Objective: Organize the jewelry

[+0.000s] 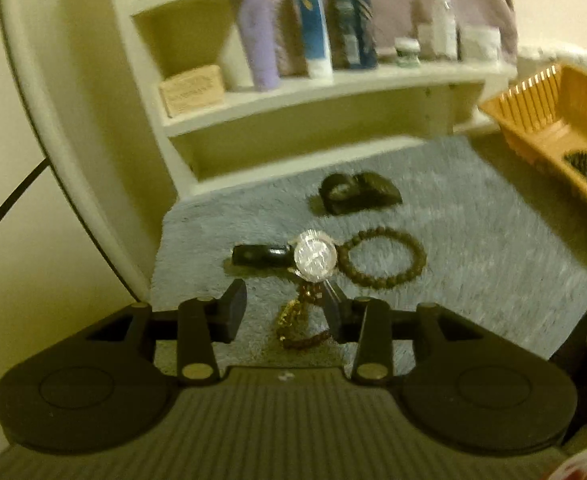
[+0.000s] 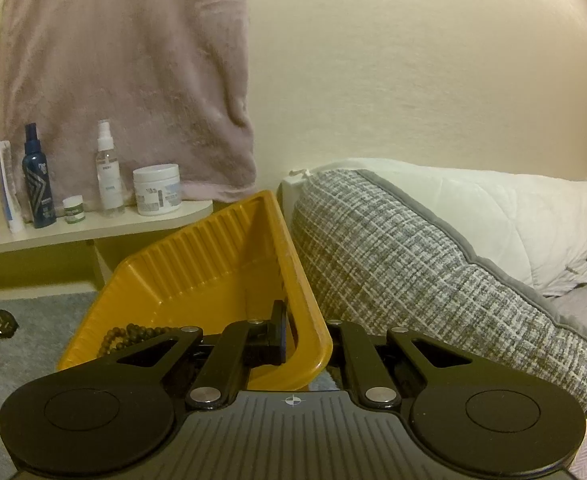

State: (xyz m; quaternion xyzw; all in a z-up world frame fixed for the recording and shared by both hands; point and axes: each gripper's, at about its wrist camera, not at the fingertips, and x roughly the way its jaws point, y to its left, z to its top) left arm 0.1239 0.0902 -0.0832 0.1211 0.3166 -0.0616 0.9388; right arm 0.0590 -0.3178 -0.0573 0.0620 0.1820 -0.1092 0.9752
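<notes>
In the left wrist view, my left gripper (image 1: 285, 312) is open just above a gold chain (image 1: 293, 324) on the grey fuzzy mat (image 1: 473, 248). Just beyond lie a watch with a silver face and black strap (image 1: 313, 259), a brown bead bracelet (image 1: 383, 258) and a black watch (image 1: 355, 194). In the right wrist view, my right gripper (image 2: 305, 340) is shut on the near right wall of the yellow basket (image 2: 213, 264), one finger inside, one outside. A dark bead bracelet (image 2: 133, 336) lies in the basket. The basket also shows in the left wrist view (image 1: 549, 120).
A cream shelf (image 1: 333, 88) behind the mat carries bottles, jars and a small wooden box (image 1: 193, 90). A pink towel (image 2: 125, 72) hangs above it. A grey woven pillow (image 2: 413, 264) and a white quilt (image 2: 513, 216) lie right of the basket.
</notes>
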